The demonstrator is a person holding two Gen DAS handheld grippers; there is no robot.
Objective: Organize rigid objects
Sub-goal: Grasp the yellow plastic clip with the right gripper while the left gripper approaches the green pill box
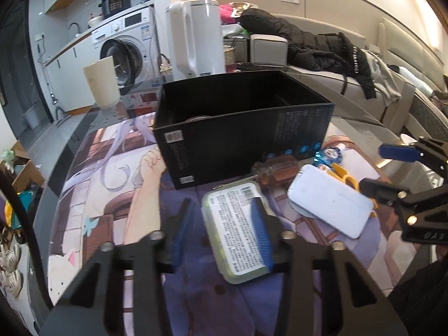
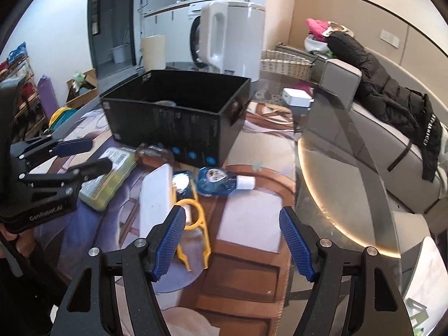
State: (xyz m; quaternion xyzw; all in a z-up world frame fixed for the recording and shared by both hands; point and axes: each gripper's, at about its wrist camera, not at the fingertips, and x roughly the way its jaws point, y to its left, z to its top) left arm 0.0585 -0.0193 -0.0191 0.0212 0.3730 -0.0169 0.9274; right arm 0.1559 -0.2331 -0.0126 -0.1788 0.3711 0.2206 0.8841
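Observation:
A green tin with a white printed label (image 1: 238, 229) (image 2: 106, 179) lies on the picture mat. My left gripper (image 1: 221, 224) (image 2: 92, 155) stands over it, open: the right finger covers the tin's right edge and the left finger stands apart from its left side. An open black box (image 1: 240, 140) (image 2: 173, 123) sits just behind, with a round metal thing (image 1: 197, 118) inside. In front of the box lie an amber-handled screwdriver (image 1: 277, 172), a white flat case (image 2: 156, 198), a blue tape dispenser (image 2: 215, 180) and a yellow tool (image 2: 193, 224). My right gripper (image 2: 232, 240) (image 1: 383, 169) is open and holds nothing, with the yellow tool beside its left finger.
A white kettle (image 1: 196, 39) (image 2: 232, 39) and a cream cup (image 1: 102, 82) stand behind the box. A white charger (image 2: 296, 96) lies on the glass table's far right. The round table edge (image 2: 350, 235) curves close on the right, with a sofa and black jacket (image 2: 392, 92) beyond.

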